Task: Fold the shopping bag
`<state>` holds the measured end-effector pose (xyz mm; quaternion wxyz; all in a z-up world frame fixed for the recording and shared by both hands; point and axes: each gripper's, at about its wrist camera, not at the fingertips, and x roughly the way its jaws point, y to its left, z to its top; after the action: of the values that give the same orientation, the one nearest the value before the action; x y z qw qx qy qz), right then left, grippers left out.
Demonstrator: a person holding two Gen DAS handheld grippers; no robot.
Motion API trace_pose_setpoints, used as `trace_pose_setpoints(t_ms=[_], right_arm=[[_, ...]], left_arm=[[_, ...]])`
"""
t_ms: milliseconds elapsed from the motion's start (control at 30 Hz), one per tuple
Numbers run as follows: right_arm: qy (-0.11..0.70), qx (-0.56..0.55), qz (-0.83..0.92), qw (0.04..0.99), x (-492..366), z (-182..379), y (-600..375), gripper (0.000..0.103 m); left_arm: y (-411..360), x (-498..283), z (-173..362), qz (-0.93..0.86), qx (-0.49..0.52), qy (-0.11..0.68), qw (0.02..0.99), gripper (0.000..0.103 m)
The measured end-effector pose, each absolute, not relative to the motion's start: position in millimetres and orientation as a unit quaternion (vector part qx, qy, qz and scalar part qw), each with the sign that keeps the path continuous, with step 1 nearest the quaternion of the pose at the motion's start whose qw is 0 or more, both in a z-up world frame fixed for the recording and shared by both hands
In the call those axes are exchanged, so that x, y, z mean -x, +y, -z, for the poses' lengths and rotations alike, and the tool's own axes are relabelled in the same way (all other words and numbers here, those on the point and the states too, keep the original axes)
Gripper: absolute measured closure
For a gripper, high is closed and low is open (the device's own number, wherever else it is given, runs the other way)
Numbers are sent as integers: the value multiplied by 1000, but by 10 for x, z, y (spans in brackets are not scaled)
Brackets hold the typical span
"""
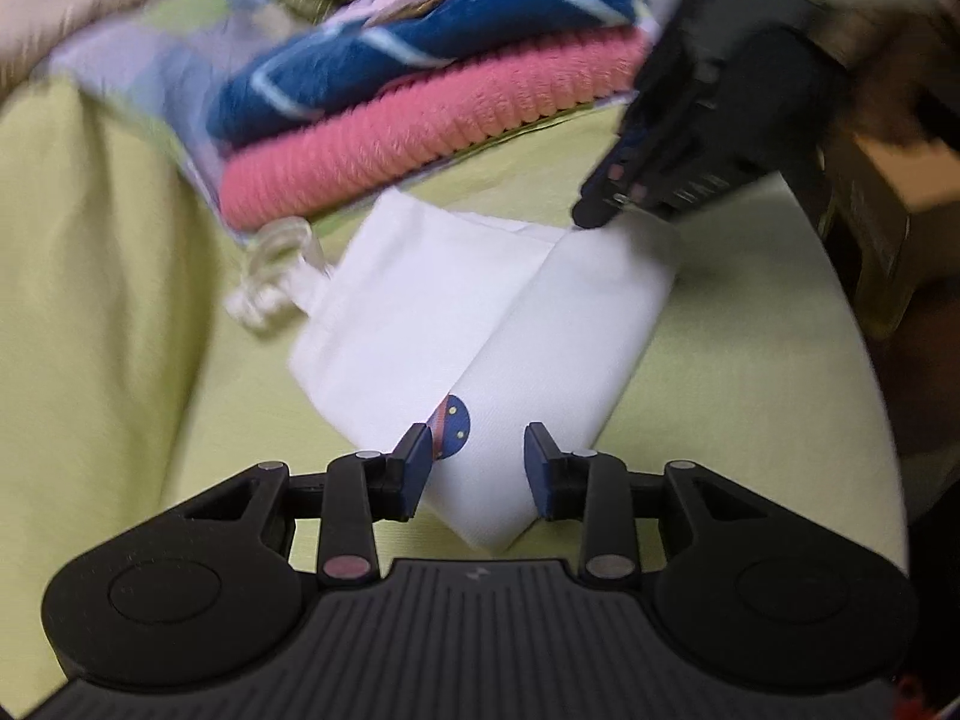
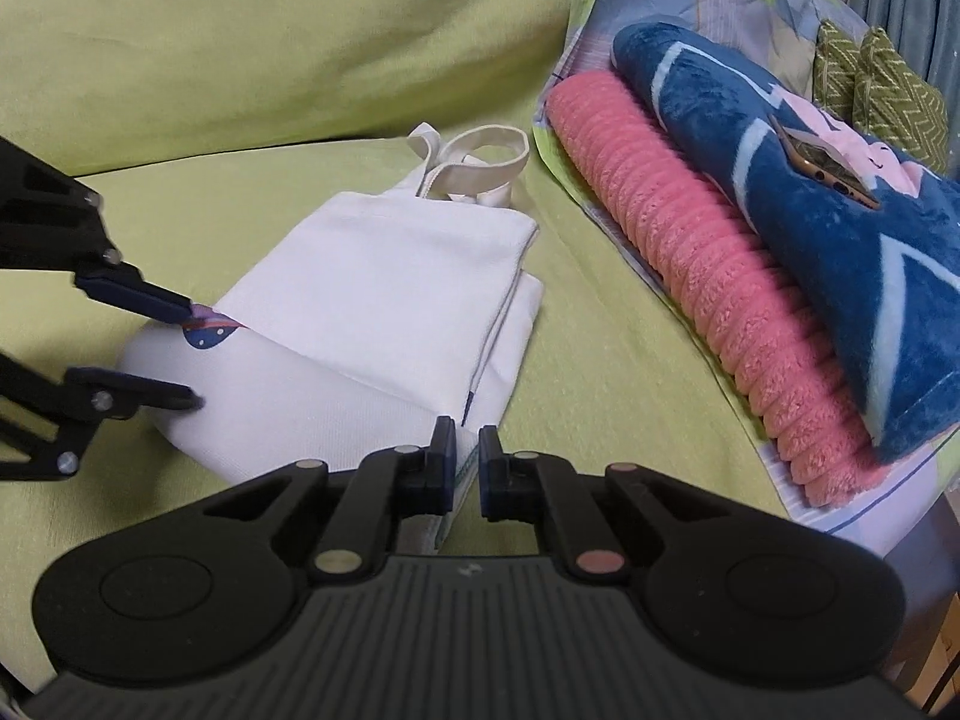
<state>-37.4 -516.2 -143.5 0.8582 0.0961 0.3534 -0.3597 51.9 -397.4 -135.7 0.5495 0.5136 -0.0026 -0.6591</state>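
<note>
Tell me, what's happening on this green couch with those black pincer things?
A person is folding a white cloth shopping bag on the lime-green cushion with two hand-held grippers. The right gripper is clamped on a corner of the bag. The left gripper stands open at the opposite corner, over the bag's small blue printed patch. The bag is already partly folded. A folded pink ribbed blanket and a blue plush blanket lie beside it.
</note>
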Motion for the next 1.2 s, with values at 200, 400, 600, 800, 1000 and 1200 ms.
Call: trace_pose_setpoints(t_ms=[200,400,600,800,1000,1200], right_arm=[[355,-97,358,858,364,1435,-5179,98],[353,-100,356,859,368,1431,-5196,98],[351,-105,351,861,374,1426,-5226,98],[350,-106,347,864,364,1429,-5241,98],[350,-104,348,864,345,1433,-5231,97],[350,-105,348,864,338,1425,-5241,97]], left_arm=[[-3558,-351,1622,619,-585,-125,509,57],[-3590,-328,1892,580,-623,-180,493,55],[-3778,-358,2107,561,-641,-227,472,57],[-3864,-356,2141,565,-646,-236,456,60],[-3864,-370,2125,571,-638,-227,464,60],[-3875,-383,2079,581,-632,-211,467,61]])
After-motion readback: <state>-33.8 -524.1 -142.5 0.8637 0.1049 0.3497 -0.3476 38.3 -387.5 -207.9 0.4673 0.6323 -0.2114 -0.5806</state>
